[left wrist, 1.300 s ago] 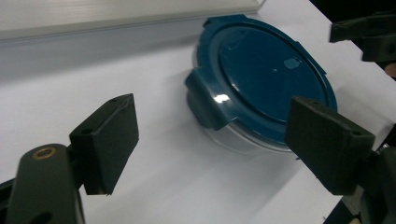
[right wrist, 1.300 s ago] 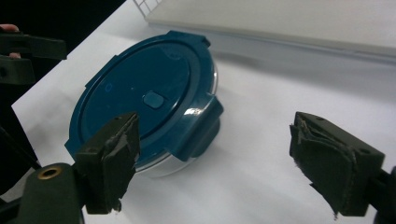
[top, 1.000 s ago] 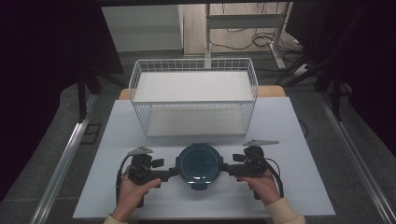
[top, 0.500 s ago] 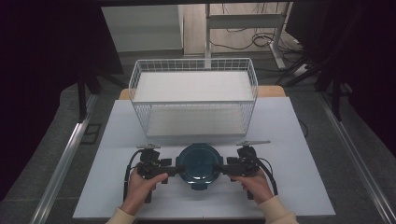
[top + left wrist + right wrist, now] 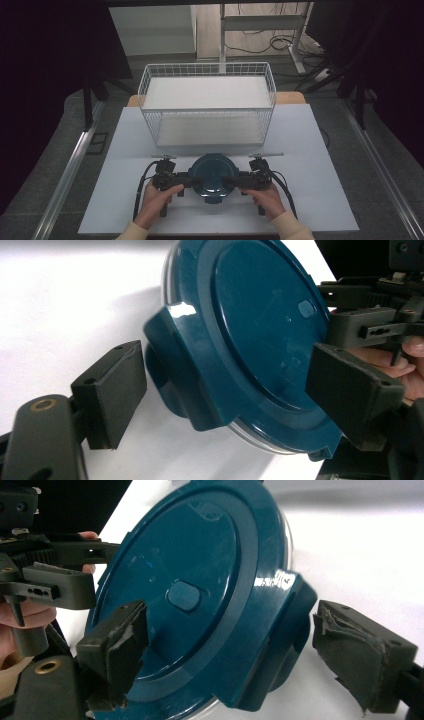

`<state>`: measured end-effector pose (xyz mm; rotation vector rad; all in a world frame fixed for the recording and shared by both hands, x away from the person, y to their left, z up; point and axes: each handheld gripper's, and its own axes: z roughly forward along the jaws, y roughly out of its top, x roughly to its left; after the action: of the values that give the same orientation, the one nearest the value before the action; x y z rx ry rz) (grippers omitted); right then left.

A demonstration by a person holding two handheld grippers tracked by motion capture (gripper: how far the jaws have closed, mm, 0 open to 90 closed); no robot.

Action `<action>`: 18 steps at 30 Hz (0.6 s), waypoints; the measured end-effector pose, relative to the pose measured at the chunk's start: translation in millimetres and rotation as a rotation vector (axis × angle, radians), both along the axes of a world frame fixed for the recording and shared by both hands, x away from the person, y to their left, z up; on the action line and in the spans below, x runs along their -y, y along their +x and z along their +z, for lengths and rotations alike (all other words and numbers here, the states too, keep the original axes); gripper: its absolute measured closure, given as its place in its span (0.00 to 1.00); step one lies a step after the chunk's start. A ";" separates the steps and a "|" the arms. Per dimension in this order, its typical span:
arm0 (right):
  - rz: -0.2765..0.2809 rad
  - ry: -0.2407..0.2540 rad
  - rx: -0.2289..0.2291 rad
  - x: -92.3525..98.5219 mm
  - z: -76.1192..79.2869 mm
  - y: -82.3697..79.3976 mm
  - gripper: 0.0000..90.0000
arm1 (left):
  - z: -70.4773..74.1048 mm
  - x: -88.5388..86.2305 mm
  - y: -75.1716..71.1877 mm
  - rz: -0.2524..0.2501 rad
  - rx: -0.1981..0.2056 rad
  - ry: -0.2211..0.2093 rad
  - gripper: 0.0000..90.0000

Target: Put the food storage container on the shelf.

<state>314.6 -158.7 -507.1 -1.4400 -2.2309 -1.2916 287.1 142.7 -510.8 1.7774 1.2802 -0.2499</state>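
The white desk (image 5: 320, 165) is evenly and brightly lit from above, while the surroundings are left dark. Small glare spots are seen on the round dark-teal plastic lid (image 5: 260, 340) toward 10 o'clock. A soft shadow is cast beneath it. Near parts are blurred.

The left gripper (image 5: 225, 400) is straddling a clip flap (image 5: 175, 375) of the blue round lid (image 5: 260, 335), jaws apart, while the right gripper (image 5: 370, 322) is sitting opposite.

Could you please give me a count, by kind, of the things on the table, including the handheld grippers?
Round blue-lidded container: 1
White wire basket: 1
Handheld grippers: 2, left gripper and right gripper
Total: 4
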 end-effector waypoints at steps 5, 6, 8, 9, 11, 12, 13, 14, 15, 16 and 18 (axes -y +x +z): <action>-0.017 0.049 -0.065 -2.3 -4.1 -0.3 0.21 | -9.7 -0.3 1.0 0.018 -0.069 -0.069 0.23; -0.026 0.057 -0.072 -2.2 -5.0 -0.3 0.23 | -10.9 -0.8 1.5 0.019 -0.084 -0.082 0.23; -0.037 0.076 -0.093 0.5 -5.5 0.8 0.26 | -10.3 -0.3 1.2 0.020 -0.087 -0.079 0.24; -0.043 0.087 -0.112 2.4 -5.8 1.7 0.28 | -10.2 0.1 0.9 0.023 -0.089 -0.078 0.24; -0.047 0.108 -0.127 5.8 -6.6 3.1 0.31 | -9.6 0.3 0.5 0.035 -0.101 -0.081 0.25; -0.047 0.114 -0.132 6.8 -6.9 3.7 0.32 | -9.4 -0.1 0.2 0.045 -0.110 -0.085 0.26; -0.048 0.120 -0.135 7.6 -6.9 3.8 0.33 | -9.1 -0.4 -0.2 0.047 -0.113 -0.087 0.27; -0.050 0.123 -0.137 8.2 -6.7 3.4 0.34 | -8.5 -0.5 -0.8 0.049 -0.112 -0.087 0.27; -0.054 0.128 -0.133 8.6 -6.6 2.7 0.35 | -7.7 -1.2 -1.5 0.049 -0.112 -0.086 0.28; -0.056 0.133 -0.131 9.4 -6.3 2.1 0.36 | -6.8 -1.8 -2.3 0.047 -0.109 -0.087 0.30; -0.058 0.142 -0.128 11.1 -5.4 0.6 0.38 | -5.5 -2.7 -4.4 0.052 -0.103 -0.091 0.32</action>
<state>315.1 -169.8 -512.5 -1.4997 -1.9882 -1.3071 282.7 145.4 -516.3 1.6702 1.3640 -0.3688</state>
